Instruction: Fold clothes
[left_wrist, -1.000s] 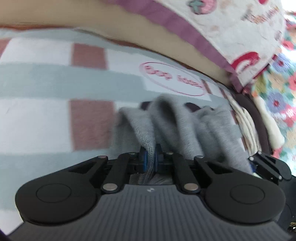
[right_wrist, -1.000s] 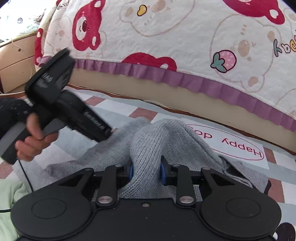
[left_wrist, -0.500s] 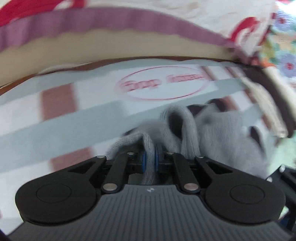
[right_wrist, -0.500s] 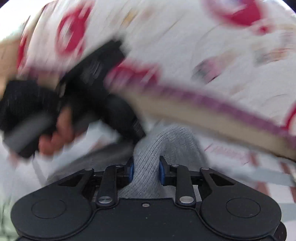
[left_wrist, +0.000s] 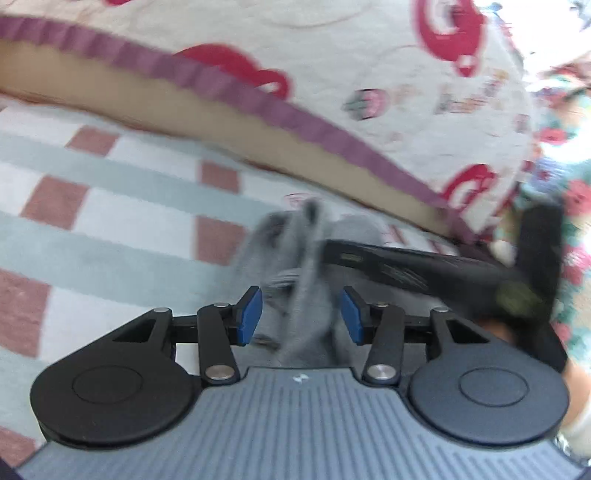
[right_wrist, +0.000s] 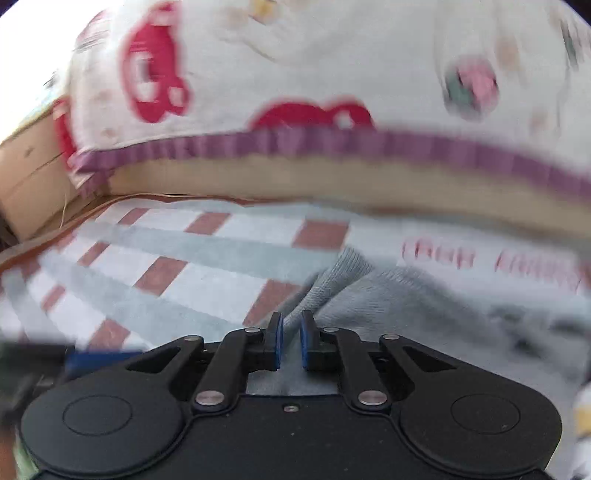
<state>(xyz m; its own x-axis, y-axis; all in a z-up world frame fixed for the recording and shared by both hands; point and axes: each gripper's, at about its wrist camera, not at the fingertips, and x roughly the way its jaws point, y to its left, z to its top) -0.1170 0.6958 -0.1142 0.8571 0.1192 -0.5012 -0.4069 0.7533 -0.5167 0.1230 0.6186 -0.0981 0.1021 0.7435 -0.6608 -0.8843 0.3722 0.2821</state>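
Observation:
A grey knitted garment (left_wrist: 306, 273) lies bunched on a checked blanket (left_wrist: 122, 229). My left gripper (left_wrist: 301, 314) is open, its blue pads (left_wrist: 245, 314) apart with a fold of the grey knit hanging loose between them. My right gripper (right_wrist: 290, 341) is shut on a thin edge of the same garment (right_wrist: 388, 295), which spreads out to the right in the right wrist view. The right gripper's black body (left_wrist: 443, 273) shows at the right of the left wrist view, lying over the cloth. Both views are blurred by motion.
A quilt with red bears and a purple frill (right_wrist: 332, 144) hangs over a tan mattress edge (left_wrist: 110, 96) behind the blanket. A floral cloth (left_wrist: 569, 192) lies at the far right. A wooden board (right_wrist: 33, 184) stands at the left.
My left gripper has opened and let go of the grey knit. My right gripper now pinches a thinner edge of it and has swung over; both cameras have moved fast.

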